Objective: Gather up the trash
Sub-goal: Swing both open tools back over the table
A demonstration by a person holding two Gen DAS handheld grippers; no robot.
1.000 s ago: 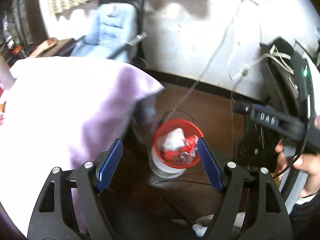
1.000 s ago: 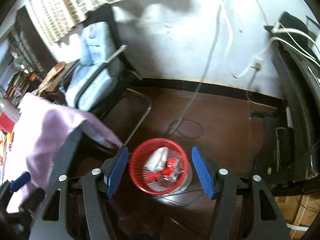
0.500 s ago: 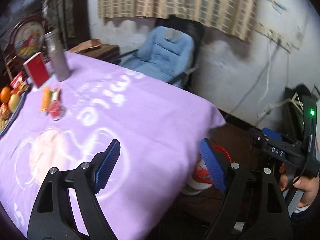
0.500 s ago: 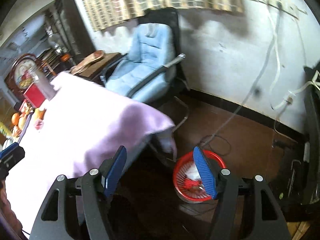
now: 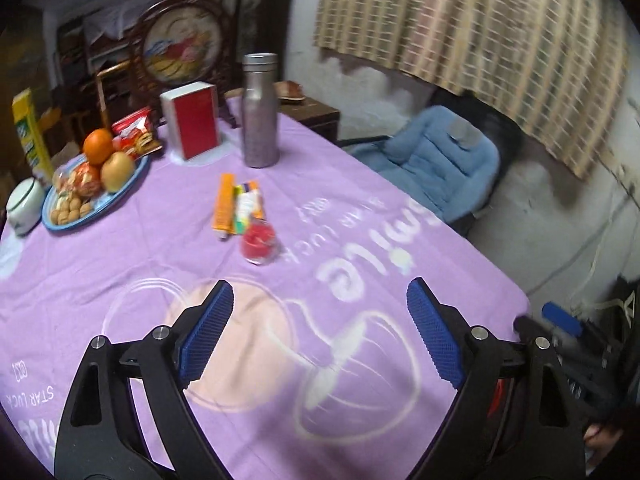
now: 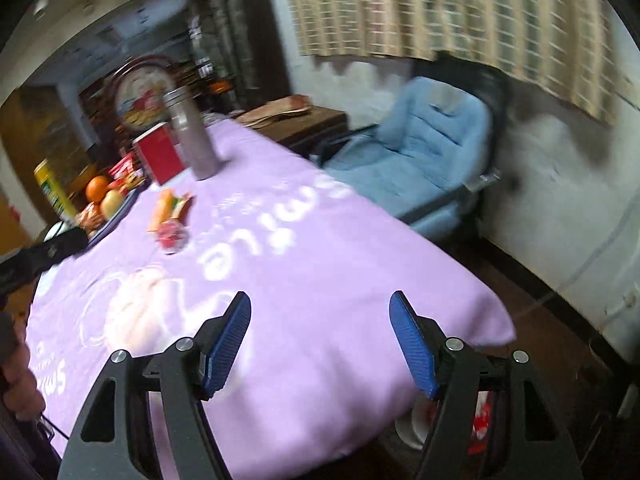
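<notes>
Now both tools hang over the near part of the tabletop [image 5: 120, 248], and some trash is left to pick up.

Some of the job looks done. A red bin [image 6: 480, 420] sits on the floor under the near right corner of the tabletop. It peeks out behind the right tool's fingers, and red and white bits show inside it. So I think some trash is in there already.

Three bits of trash lie close together near the middle of the tabletop. One is an orange wrapper [image 5: 225, 206]. Just beside it is a white and orange packet [image 5: 250, 204]. In front of them sits a small red cup [image 5: 259, 242] that looks crumpled. I think these go in the bin next. They are well apart from both tools.

Toward the far edge stand a bottle [image 5: 261, 112] and a red box [image 5: 194, 124]. A fruit plate [image 5: 96, 210] sits by the far left corner. These do not look like trash.

The left tool [image 5: 316, 340] has its jaws very wide and they are opening more. Nothing is between them, and they touch nothing.

The right tool [image 6: 320, 344] is wide too, but a bit less. Its jaws are opening as well. It holds nothing.
</notes>
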